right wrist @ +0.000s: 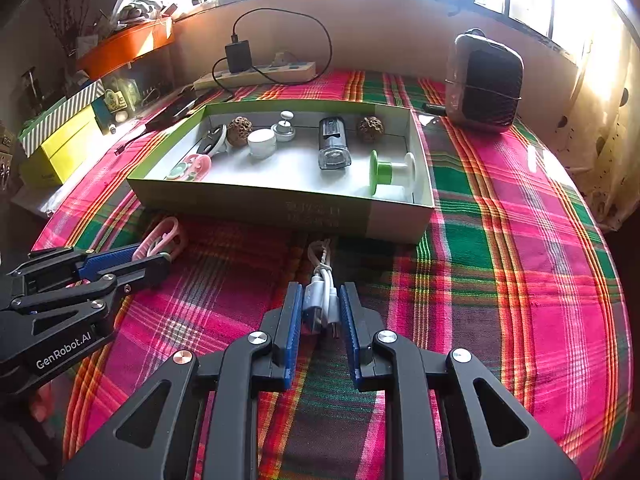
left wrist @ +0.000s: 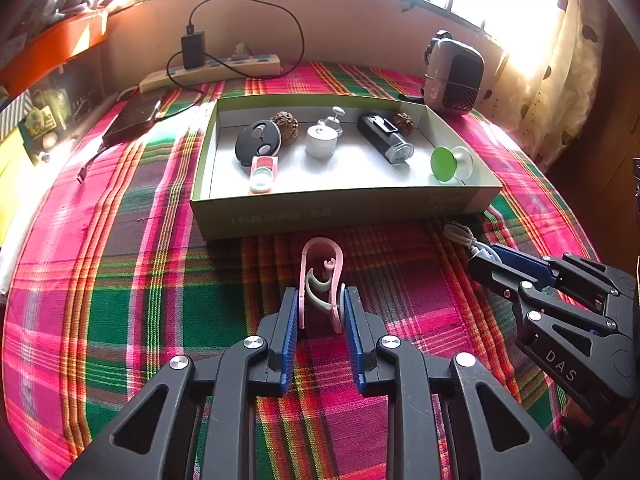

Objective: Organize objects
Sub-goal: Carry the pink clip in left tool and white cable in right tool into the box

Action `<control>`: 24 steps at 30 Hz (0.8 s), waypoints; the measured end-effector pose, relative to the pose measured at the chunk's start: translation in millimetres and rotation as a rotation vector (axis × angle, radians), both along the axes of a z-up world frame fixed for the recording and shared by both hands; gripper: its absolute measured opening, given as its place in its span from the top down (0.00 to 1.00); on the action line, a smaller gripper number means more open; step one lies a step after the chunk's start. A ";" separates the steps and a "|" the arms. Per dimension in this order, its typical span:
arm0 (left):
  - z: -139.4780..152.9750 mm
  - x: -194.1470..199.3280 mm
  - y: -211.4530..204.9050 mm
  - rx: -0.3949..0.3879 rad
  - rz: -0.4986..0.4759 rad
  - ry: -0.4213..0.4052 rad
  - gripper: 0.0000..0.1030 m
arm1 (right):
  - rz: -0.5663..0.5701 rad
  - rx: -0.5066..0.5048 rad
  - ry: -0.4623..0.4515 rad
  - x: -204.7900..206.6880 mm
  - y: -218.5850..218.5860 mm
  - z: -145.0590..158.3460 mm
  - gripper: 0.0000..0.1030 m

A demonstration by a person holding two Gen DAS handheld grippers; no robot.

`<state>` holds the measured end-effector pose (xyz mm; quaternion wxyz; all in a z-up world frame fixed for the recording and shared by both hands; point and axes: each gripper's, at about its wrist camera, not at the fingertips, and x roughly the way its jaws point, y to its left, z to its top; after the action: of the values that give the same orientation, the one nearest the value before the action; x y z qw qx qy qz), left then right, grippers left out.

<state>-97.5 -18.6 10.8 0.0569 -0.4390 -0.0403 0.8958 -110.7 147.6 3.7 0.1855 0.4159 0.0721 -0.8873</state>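
Note:
My left gripper (left wrist: 320,300) is shut on a pink clip (left wrist: 320,268) with pale green inner hooks, on the plaid cloth just in front of the green box (left wrist: 340,204). My right gripper (right wrist: 319,300) is shut on a bundled white USB cable (right wrist: 320,296), also just in front of the box (right wrist: 280,204). The box holds a black round case (left wrist: 256,140), a pink lens case (left wrist: 262,174), a white jar (left wrist: 320,140), a black cylinder (left wrist: 384,136), a green-and-white spool (left wrist: 450,162) and two brown nuts (left wrist: 286,124). Each gripper shows in the other's view: the right (left wrist: 486,266), the left (right wrist: 150,256).
A small heater (left wrist: 454,76) stands behind the box at the right. A power strip (left wrist: 212,70) with a black charger lies by the back wall. A dark phone (left wrist: 134,120) lies left of the box. Yellow and striped boxes (right wrist: 60,136) sit at the far left. Curtain hangs at right.

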 end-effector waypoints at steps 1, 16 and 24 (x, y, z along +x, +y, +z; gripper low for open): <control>1.2 0.6 0.0 0.000 0.000 0.003 0.80 | 0.002 -0.003 0.002 0.5 -0.2 1.1 0.80; 17.6 6.9 3.4 -0.005 -0.003 0.038 0.80 | 0.017 -0.034 0.022 7.6 2.0 11.0 0.80; 27.1 6.9 7.2 -0.007 -0.011 0.060 0.80 | 0.026 -0.068 0.046 9.7 6.4 22.7 0.80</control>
<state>-90.6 -11.3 38.0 0.0617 -0.4124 -0.0332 0.9083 -100.9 154.0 26.4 0.2092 0.3880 0.0515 -0.8961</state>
